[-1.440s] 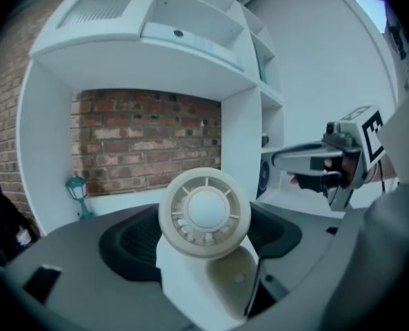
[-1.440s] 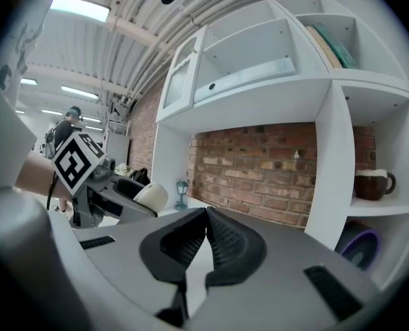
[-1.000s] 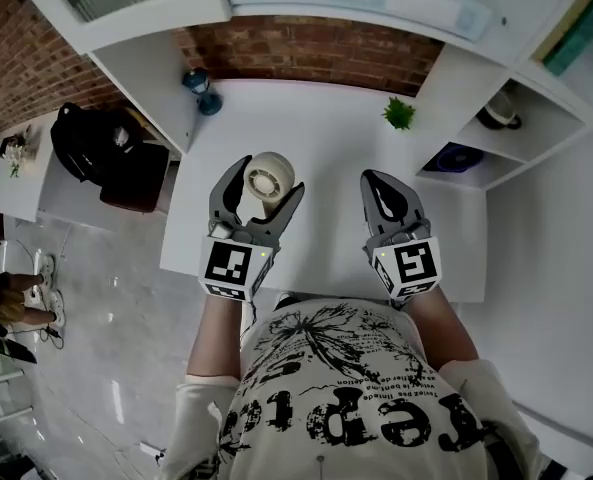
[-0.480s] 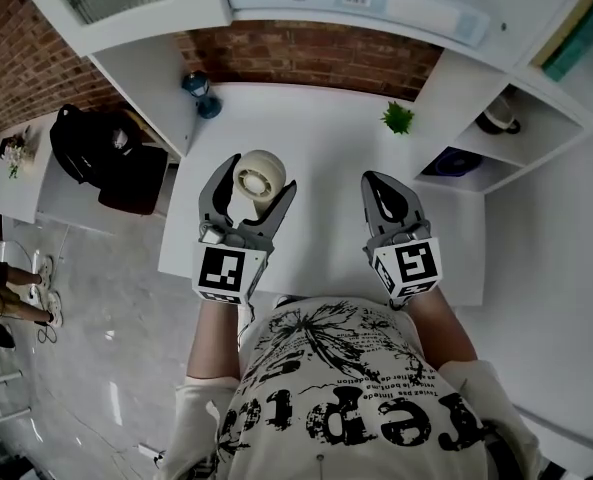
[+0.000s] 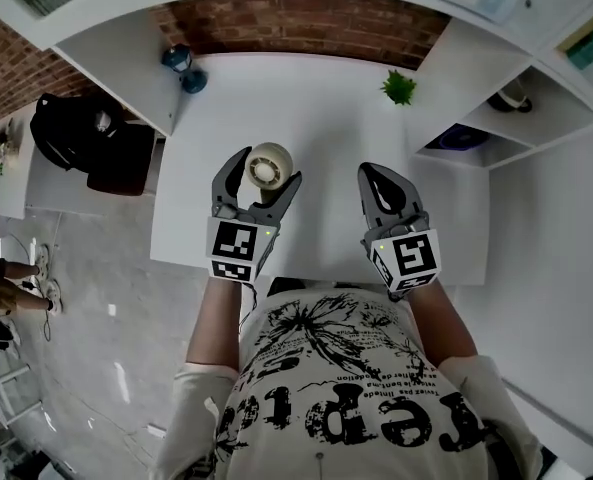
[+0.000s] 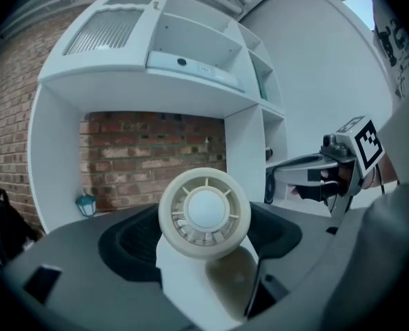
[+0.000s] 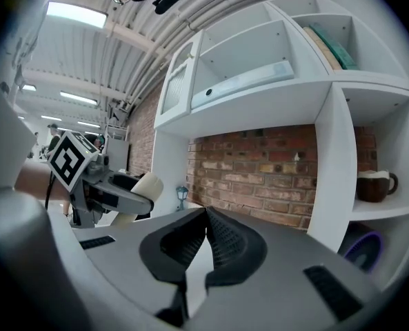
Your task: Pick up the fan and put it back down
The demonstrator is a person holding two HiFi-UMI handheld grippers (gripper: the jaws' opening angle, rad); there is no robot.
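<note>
My left claw [image 5: 265, 171] grips the fan [image 6: 204, 214], jaws closed round its white stand, the round cream grille head rising just above them and facing back along the claw. The fan appears lifted off the desk [image 5: 316, 118] below; next comes a level lowering. Beside it, my right claw [image 5: 383, 180] hangs pinched together, empty.

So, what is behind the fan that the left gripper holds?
Behind the fan, held in the left gripper, stands a brick wall below a white shelf; a small blue lantern stands further left. The fan and jaws hide the desk surface there.
</note>
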